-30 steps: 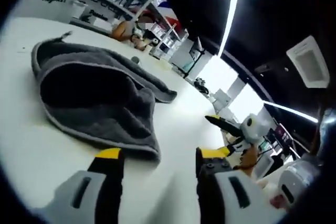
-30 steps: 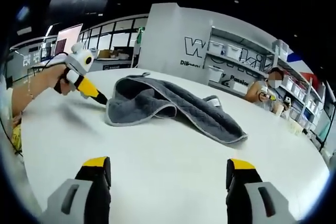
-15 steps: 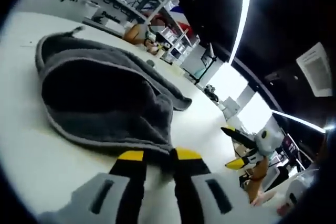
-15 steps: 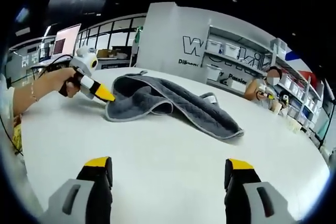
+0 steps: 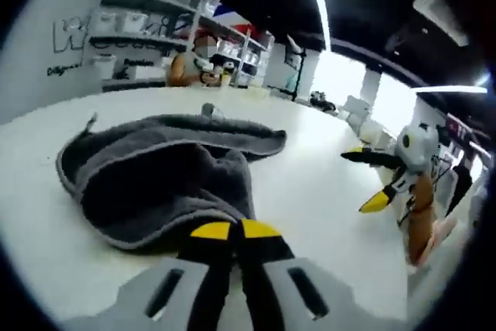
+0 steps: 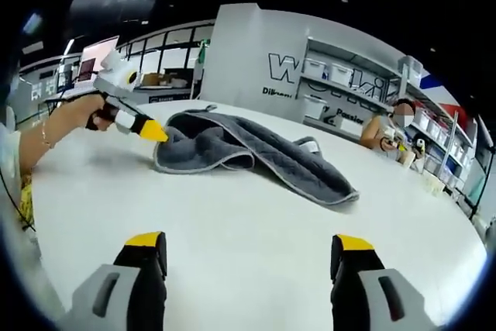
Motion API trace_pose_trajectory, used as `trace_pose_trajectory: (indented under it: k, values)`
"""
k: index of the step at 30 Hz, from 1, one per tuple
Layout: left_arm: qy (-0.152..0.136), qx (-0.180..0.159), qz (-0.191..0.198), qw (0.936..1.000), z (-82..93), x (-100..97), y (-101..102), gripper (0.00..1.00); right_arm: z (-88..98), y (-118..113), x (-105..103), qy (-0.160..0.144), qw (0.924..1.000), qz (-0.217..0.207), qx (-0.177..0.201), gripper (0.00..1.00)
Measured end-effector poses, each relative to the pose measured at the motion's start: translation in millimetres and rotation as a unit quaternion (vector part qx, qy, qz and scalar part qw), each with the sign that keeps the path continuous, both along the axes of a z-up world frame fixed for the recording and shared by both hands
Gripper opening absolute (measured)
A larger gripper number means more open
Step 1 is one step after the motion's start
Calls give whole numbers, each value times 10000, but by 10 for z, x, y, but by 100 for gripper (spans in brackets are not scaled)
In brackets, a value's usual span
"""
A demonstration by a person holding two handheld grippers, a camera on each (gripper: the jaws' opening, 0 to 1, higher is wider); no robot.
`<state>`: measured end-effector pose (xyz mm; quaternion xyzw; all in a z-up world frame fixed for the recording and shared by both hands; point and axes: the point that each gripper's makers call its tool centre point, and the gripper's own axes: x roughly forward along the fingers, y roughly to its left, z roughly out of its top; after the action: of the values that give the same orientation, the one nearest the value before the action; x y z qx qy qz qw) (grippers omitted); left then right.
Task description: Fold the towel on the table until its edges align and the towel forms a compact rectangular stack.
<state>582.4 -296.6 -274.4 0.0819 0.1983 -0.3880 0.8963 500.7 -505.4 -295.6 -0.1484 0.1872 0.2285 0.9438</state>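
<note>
We see our left tongs (image 5: 235,230) pressed together on the near edge of the towel (image 5: 167,176), which lies rumpled on the white counter (image 5: 310,168). In the right gripper view the same tongs (image 6: 159,136) show at the left, held by a hand (image 6: 74,118), their yellow tips at the towel's (image 6: 248,153) left end, where the cloth bunches up in a loose hump. From there the grey towel runs in a long, uneven strip toward the right, its pale hem visible along the edge. Our right tongs (image 6: 248,249) stand spread wide over bare counter (image 6: 248,222), well apart from the towel; in the left gripper view they (image 5: 368,180) appear at the right, also parted. Behind the counter stand shelves (image 6: 341,87) with bins, and a person (image 6: 391,133) sits near them.
</note>
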Motion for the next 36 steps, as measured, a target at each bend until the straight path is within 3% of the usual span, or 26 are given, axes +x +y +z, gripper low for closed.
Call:
trace_pose_trajectory:
  k: [5, 9, 15, 17, 24, 27, 32, 36]
  values:
    - [-650, 498, -196, 9965, 334, -52, 91, 4, 35, -26, -4, -44, 10000, -25, 15, 91]
    - [-928, 572, -231, 9938, 625, -115, 192, 4, 59, -52, -8, -88, 9999, -52, 35, 91]
    - [-1530, 1224, -24, 9806, 953, -59, 472, 4, 68, -65, -12, -102, 9999, -61, 46, 91]
    - [-1710, 1560, 84, 9728, 1042, -36, 602, 4, 71, -67, -14, -107, 9999, -59, 52, 91]
    - [-1935, 1858, 418, 9624, 1368, -56, 1000, 4, 82, -89, -8, -127, 9999, -103, 42, 91]
    - [-2113, 2215, 712, 9493, 1483, -28, 1269, 4, 80, -83, -4, -124, 9999, -95, 49, 91]
    - [-2143, 2375, 980, 9424, 1604, -6, 1624, 4, 65, -67, 21, -101, 9999, -79, 36, 91]
    - [-2339, 2698, 1258, 9256, 1774, 61, 1912, 4, 64, -47, 47, -101, 9999, -76, 26, 91]
